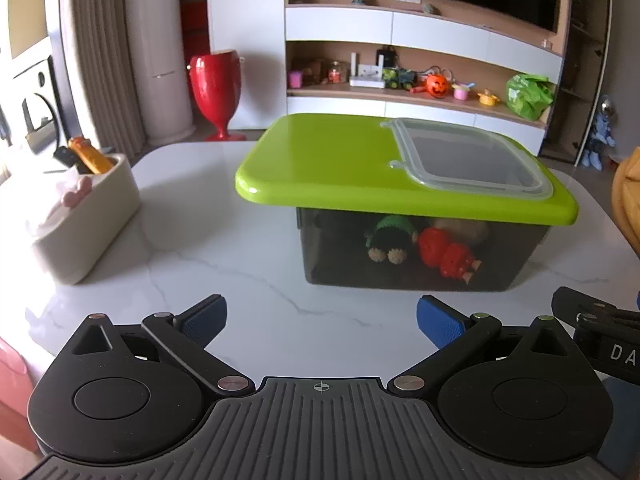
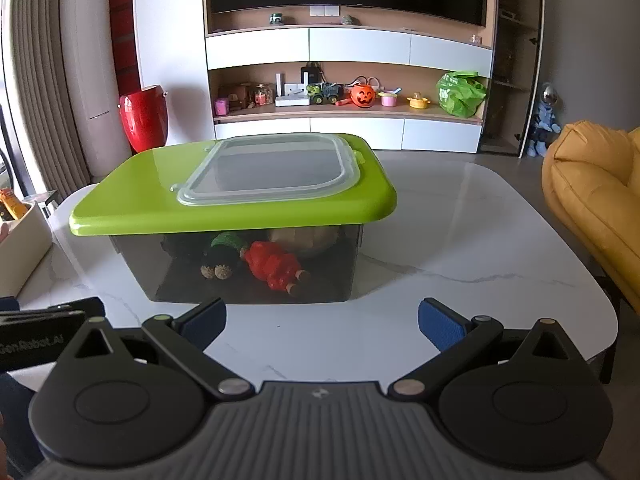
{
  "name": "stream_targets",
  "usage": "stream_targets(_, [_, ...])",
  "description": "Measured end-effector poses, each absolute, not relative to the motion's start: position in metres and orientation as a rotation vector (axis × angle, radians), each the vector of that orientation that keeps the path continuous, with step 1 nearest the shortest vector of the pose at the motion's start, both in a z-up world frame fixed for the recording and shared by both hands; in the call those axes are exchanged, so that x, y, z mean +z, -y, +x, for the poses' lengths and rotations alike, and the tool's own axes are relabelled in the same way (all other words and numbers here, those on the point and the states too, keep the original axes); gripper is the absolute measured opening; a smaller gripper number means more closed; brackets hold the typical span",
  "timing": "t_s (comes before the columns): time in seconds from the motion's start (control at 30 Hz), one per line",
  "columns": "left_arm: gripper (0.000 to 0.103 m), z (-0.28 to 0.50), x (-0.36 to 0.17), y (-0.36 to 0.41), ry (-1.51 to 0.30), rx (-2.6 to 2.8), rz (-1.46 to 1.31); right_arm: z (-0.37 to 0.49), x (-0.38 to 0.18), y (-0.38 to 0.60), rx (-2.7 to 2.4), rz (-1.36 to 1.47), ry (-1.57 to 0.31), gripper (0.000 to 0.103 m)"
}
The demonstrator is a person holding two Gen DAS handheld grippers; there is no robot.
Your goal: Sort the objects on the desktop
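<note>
Both the left gripper (image 1: 322, 322) and right gripper (image 2: 322, 322) gape wide at bottom centre, empty, touching nothing. The lidded bin (image 1: 404, 216) sits mid-frame on the table (image 1: 200, 248), toys (image 1: 448, 254) inside.

Left gripper (image 1: 321, 322) low in frame, jaws spread wide, nothing between the blue pads (image 1: 439, 326). Right gripper (image 2: 322, 322) same pose, jaws wide apart and empty, its black body also showing at the right edge of the left view.

Smoked bin (image 2: 248, 276) walls dim the dolls (image 2: 276, 266) inside; a pale item behind them unidentifiable. Cream caddy (image 2: 20, 248) cut off at frame edge.
</note>
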State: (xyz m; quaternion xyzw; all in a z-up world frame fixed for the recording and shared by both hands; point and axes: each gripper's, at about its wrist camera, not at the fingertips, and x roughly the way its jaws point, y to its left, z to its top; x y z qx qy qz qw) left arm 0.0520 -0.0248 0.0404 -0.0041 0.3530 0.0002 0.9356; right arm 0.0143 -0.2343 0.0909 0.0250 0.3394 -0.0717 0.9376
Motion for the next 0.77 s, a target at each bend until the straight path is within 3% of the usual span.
stream_targets(0.77, [0.103, 0.0474, 0.0387, 0.0233, -0.739, -0.008, -0.02, 0.0086, 0.0891, 0.2317, -0.123, 0.05, -0.707, 0.103])
